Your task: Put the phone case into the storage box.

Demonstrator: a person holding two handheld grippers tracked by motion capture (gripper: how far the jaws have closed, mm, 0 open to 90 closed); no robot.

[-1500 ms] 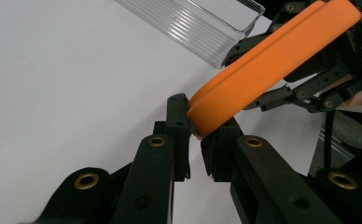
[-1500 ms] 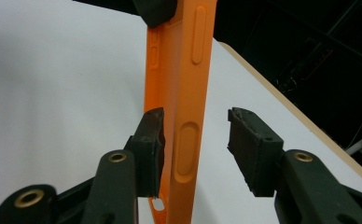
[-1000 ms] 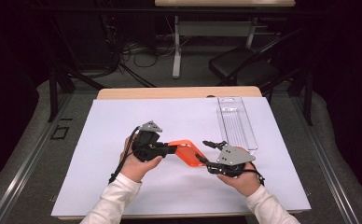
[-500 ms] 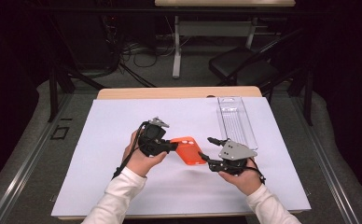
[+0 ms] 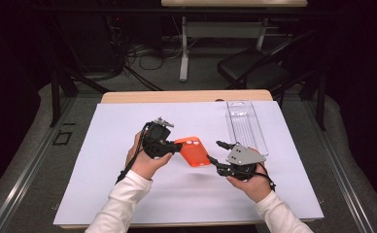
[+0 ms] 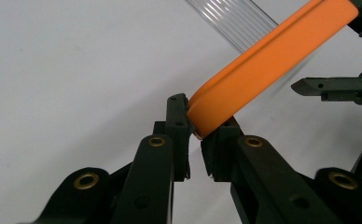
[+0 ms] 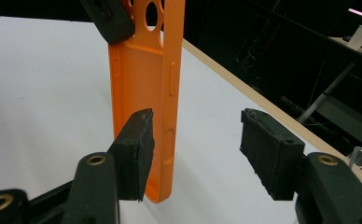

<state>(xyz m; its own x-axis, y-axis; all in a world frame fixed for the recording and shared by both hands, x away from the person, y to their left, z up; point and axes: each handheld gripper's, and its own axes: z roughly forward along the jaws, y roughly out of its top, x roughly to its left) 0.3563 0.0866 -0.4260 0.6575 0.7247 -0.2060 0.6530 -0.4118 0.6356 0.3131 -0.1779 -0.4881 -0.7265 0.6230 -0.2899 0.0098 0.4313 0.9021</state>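
Observation:
An orange phone case (image 5: 194, 151) hangs just above the white sheet (image 5: 99, 165), roughly level, with its camera holes at the far end. My left gripper (image 5: 177, 146) is shut on the case's left end; in the left gripper view its pads (image 6: 178, 122) pinch the rim of the case (image 6: 263, 65). My right gripper (image 5: 215, 152) is open at the case's right end and its jaws have just been closing a little. In the right gripper view (image 7: 195, 140) the case (image 7: 142, 93) stands by the left pad (image 7: 139, 144), with a wide gap to the right pad.
A clear plastic tray (image 5: 247, 124) lies at the sheet's back right, close behind my right hand. The table's wooden edge (image 5: 186, 96) runs along the far side. Beyond it stand a dark chair (image 5: 254, 73) and cables on the floor.
Both hands have shifted slightly right with the case. The right gripper has pulled back a little, so the case's right end now lies off its jaws.

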